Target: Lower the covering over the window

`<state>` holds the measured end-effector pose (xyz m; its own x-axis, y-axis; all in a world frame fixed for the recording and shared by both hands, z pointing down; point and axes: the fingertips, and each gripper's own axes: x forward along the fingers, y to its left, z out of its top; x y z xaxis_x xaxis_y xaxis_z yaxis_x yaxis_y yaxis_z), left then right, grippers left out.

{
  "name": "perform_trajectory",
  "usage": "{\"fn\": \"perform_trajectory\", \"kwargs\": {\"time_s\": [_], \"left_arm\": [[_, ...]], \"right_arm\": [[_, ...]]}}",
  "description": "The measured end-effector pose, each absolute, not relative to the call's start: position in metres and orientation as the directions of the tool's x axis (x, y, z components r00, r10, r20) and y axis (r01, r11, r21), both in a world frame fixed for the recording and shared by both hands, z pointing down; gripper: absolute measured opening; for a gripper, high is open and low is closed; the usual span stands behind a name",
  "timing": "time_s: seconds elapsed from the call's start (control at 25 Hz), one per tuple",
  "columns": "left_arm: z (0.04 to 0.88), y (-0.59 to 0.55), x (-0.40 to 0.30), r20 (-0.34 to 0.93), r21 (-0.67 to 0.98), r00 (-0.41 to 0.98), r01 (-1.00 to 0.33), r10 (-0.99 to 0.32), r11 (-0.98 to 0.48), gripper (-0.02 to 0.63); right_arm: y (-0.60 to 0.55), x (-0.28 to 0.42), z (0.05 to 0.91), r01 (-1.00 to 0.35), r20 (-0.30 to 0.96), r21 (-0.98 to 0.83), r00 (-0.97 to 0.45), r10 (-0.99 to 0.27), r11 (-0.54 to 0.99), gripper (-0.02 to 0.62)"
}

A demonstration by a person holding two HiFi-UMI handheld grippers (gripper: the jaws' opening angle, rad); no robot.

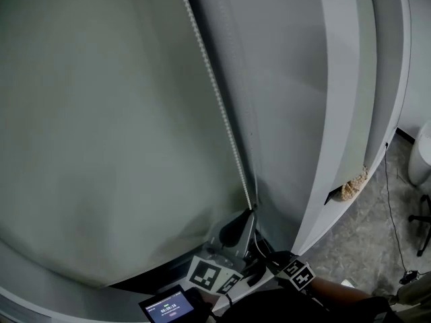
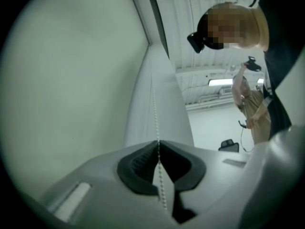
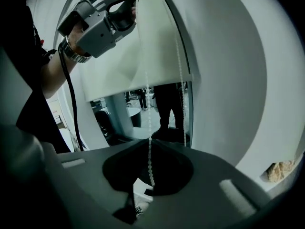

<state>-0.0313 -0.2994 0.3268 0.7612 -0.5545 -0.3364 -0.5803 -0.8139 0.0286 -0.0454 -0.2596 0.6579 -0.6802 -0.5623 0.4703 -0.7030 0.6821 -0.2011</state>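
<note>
The pale roller blind (image 1: 101, 147) fills the left of the head view, and its bottom edge (image 3: 138, 87) hangs above the glass in the right gripper view. A white bead chain (image 1: 215, 86) runs down its right side. My left gripper (image 1: 250, 212) is shut on this chain, with the beads passing between its closed tips (image 2: 158, 144). Lower down the same strand, my right gripper (image 3: 150, 140) is also shut on the chain. The right gripper view shows the left gripper (image 3: 135, 6) above it. A second strand (image 3: 180, 80) hangs free to the right.
A white curved window frame (image 1: 337, 113) stands right of the blind, with a crumbled hole (image 1: 353, 184) in its edge. A timer screen (image 1: 168, 308) sits at the bottom. A thin cable (image 1: 394, 207) and a chair base (image 1: 424, 227) are on the floor at right. A person (image 2: 252, 113) stands behind.
</note>
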Motion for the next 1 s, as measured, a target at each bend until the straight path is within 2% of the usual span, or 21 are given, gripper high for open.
{"fn": "perform_trajectory", "kwargs": {"time_s": [0.08,0.16,0.32,0.4,0.48,0.6,0.68,0.8,1.0], "left_arm": [[0.347,-0.305,-0.032,-0.251,0.072,0.778,-0.579,-0.576,-0.812,0.012],[0.365,-0.310,-0.035,-0.186,0.092,0.778,-0.594,-0.600,-0.799,0.012],[0.420,-0.319,-0.045,-0.075,0.118,0.761,-0.635,-0.645,-0.763,0.014],[0.463,-0.322,-0.050,-0.019,0.141,0.760,-0.641,-0.649,-0.755,0.014],[0.504,-0.322,-0.051,0.063,0.155,0.760,-0.648,-0.647,-0.745,0.014],[0.574,-0.303,-0.040,0.251,0.200,0.772,-0.631,-0.584,-0.749,0.014],[0.614,-0.289,-0.038,0.330,0.226,0.773,-0.621,-0.541,-0.750,0.015],[0.638,-0.278,-0.041,0.354,0.221,0.771,-0.619,-0.529,-0.754,0.015],[0.632,-0.278,-0.045,0.356,0.231,0.777,-0.611,-0.519,-0.757,0.015]], "right_arm": [[-0.259,-0.044,0.643,-0.710,0.452,-0.207,-0.679,-0.578,0.673,0.054],[-0.264,-0.037,0.606,-0.730,0.370,-0.204,-0.675,-0.639,0.653,0.124],[-0.272,-0.018,0.484,-0.769,0.033,-0.163,-0.630,-0.776,0.618,0.103],[-0.269,-0.016,0.417,-0.776,-0.126,-0.105,-0.610,-0.782,0.622,0.095],[-0.268,-0.020,0.357,-0.779,-0.229,-0.046,-0.601,-0.765,0.626,0.091],[-0.283,-0.027,0.293,-0.810,-0.299,0.034,-0.568,-0.767,0.586,0.091],[-0.296,-0.031,0.261,-0.832,-0.343,0.078,-0.540,-0.769,0.550,0.092],[-0.313,-0.030,0.218,-0.847,-0.427,0.111,-0.512,-0.745,0.519,0.097],[-0.324,-0.029,0.162,-0.823,-0.488,0.054,-0.516,-0.704,0.566,0.078]]}}
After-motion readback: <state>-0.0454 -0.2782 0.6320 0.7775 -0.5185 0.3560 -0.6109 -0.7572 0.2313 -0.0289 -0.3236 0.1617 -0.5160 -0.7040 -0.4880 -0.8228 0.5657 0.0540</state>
